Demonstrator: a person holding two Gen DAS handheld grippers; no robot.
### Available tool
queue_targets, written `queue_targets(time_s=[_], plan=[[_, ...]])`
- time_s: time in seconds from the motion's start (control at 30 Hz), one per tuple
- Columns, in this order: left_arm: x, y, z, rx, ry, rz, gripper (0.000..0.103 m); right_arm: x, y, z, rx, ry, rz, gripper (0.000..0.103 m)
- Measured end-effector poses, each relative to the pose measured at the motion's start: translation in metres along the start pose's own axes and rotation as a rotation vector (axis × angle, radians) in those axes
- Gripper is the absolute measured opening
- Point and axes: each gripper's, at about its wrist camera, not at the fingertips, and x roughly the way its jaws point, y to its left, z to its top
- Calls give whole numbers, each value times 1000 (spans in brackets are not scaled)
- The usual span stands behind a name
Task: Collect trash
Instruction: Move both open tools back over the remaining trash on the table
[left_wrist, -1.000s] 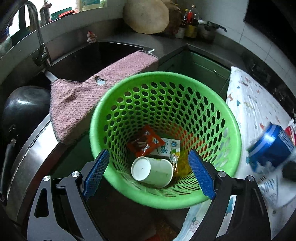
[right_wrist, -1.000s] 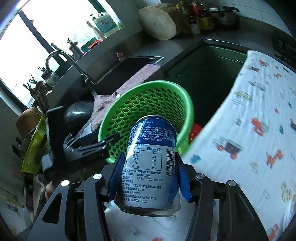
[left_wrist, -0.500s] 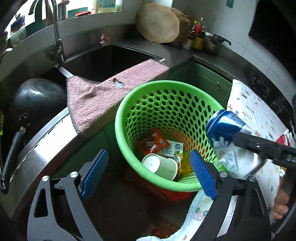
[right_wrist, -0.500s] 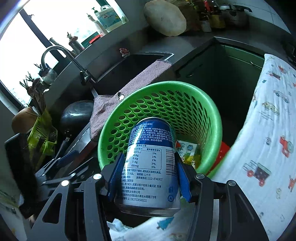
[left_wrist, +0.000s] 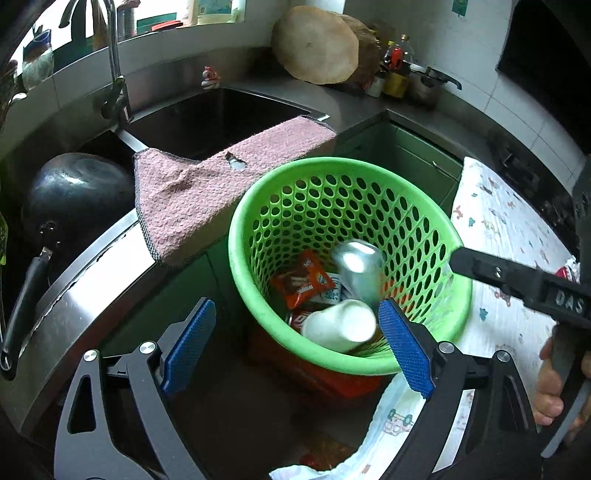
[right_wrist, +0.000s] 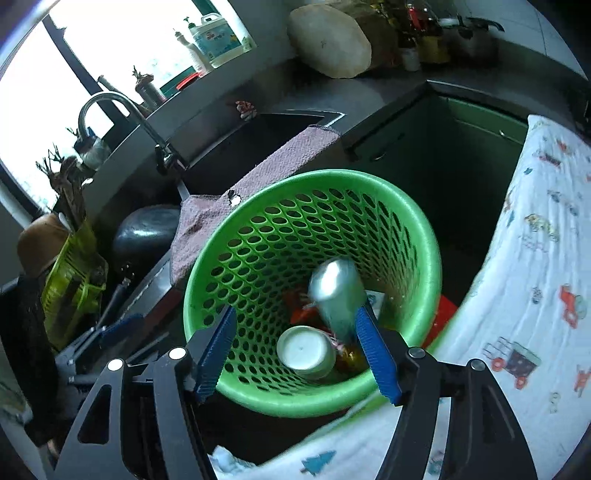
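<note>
A green perforated basket (left_wrist: 332, 164) (right_wrist: 314, 177) sits low beside the counter. In it lie a white paper cup (left_wrist: 340, 325) (right_wrist: 304, 350), an orange snack wrapper (left_wrist: 303, 282) and a carton. A blue and silver can (left_wrist: 360, 269) (right_wrist: 336, 295), blurred, is dropping inside the basket. My right gripper (right_wrist: 295, 314) hovers over the basket's near rim. Its jaws are opening, the pads off the can. One of its fingers (left_wrist: 498, 273) reaches in from the right in the left wrist view. My left gripper (left_wrist: 295, 310) stands open and empty at the basket's near side.
A pink towel (left_wrist: 221, 184) hangs over the sink edge (left_wrist: 221, 118), left of the basket. A black pot (left_wrist: 74, 192) lies further left. A patterned white cloth (left_wrist: 509, 229) (right_wrist: 535, 277) covers the surface on the right. A person's hand (left_wrist: 550, 387) grips the right tool.
The right gripper carried the can over the basket, then opened and let it go; the can now falls inside. The left gripper drew back a little and stayed open.
</note>
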Motion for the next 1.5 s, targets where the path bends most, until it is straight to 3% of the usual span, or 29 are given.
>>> queue_targets(time_s=[0.37,0.77,0.97,1.1,1.27,1.5], plan=[[-13,-34,-5,52,-16,-51,92,-75,-30,-29,11,-67,-77,70],[-36,-103,-17,158,-17,-122,93,-182,-98,-78,95,-146,-239,71],[-45,-133,-24,195,-17,-146,93,-221,-138,-93,142,-177,-327,78],[-48,-151,-27,208,-6,-160,94,-232,-169,-92,181,-176,-371,84],[-50,-171,-28,238,-7,-170,96,-232,-202,-85,213,-155,-407,85],[-54,-183,-31,250,-6,-160,96,-207,-240,-74,229,-68,-434,85]])
